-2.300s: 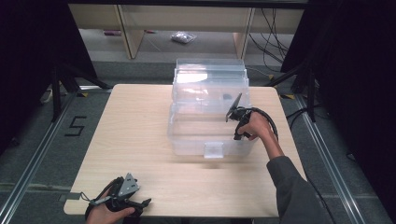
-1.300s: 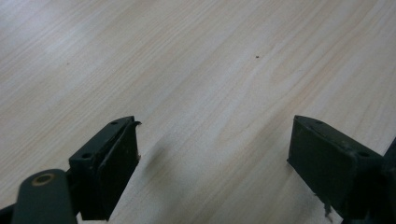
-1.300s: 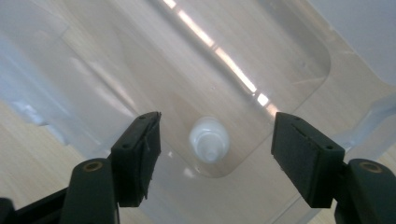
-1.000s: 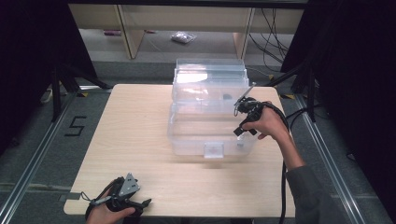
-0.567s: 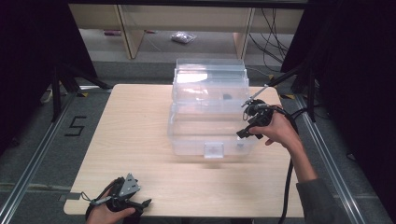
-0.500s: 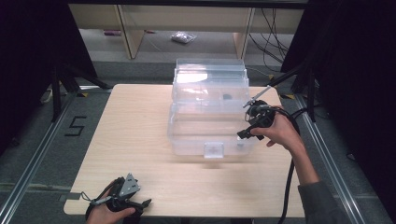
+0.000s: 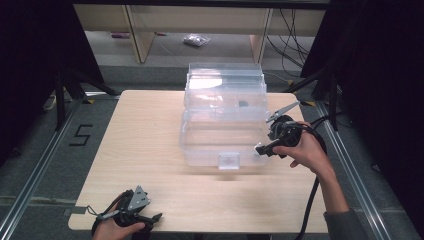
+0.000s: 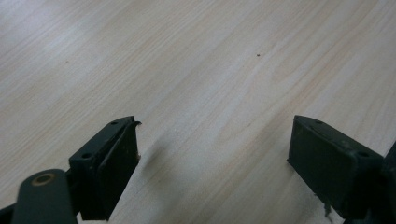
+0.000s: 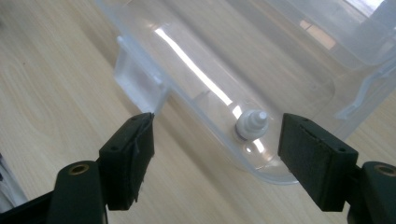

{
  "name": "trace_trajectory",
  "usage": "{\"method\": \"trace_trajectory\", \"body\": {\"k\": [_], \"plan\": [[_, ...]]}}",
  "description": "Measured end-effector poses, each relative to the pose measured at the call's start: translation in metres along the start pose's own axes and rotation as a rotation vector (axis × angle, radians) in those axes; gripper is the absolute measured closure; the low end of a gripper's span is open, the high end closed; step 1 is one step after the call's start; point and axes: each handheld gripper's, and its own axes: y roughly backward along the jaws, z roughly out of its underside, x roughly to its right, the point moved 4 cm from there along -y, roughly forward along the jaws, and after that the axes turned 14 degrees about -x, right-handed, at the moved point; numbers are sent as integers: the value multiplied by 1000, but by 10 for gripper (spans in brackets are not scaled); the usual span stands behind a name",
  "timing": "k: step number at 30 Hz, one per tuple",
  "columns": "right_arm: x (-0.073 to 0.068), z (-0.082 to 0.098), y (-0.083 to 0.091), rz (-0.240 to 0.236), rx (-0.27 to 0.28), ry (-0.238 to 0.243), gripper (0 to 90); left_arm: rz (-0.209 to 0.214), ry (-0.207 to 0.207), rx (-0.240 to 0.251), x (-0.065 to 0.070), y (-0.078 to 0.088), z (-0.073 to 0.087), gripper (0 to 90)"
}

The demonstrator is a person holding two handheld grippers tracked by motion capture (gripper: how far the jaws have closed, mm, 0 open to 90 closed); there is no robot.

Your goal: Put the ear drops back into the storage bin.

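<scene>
A clear plastic box (image 7: pixel 222 135) stands on the middle of the wooden table (image 7: pixel 150 135), with a taller clear part rising at its back. A latch tab (image 7: pixel 229 160) sits on its front wall. A small dark thing (image 7: pixel 243 104) lies inside. My right gripper (image 7: pixel 266 142) hangs at the box's right front corner, open, with nothing between its fingers. In the right gripper view its jaws (image 9: pixel 219 135) frame that corner, where a small white peg (image 9: pixel 250 125) shows through the clear wall. My left gripper (image 7: pixel 152 219) rests open on the table's near left edge, over bare wood (image 8: pixel 212 140).
Dark frame posts and cables stand around the table. Beyond its far edge are wooden shelf legs and a small bag (image 7: pixel 196 40) on the floor. A "5" is marked on the floor at the left (image 7: pixel 81 135).
My right gripper has moved from over the box's right side outward to the right and toward the front corner. The left gripper has stayed where it was.
</scene>
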Motion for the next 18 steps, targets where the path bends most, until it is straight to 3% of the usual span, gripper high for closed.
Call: {"method": "trace_trajectory", "body": {"k": [1,2,3,4,6,7,8,13,15,18], "plan": [[0,1,-1,6,7,7,277,4,25,9,1,-1,0,154],[-2,3,-1,2,1,-10,272,2,20,8,1,-1,0,154],[-2,4,-3,-6,18,12,271,-2,4,9,1,0,0,154],[-6,8,-5,-4,29,12,271,2,17,12,1,0,0,154],[-6,9,-5,-5,32,14,270,-1,4,6,0,0,0,154],[-10,11,-5,-16,29,-3,269,3,-2,1,0,1,0,154],[-12,14,-8,-20,51,2,259,2,1,-1,0,0,0,154],[-15,19,-10,-9,59,12,247,-3,11,12,0,0,-1,154],[-20,21,-10,-20,62,-15,247,-1,8,9,0,0,0,154],[-23,24,-12,-15,80,-9,243,-4,10,12,0,0,-1,154]]}}
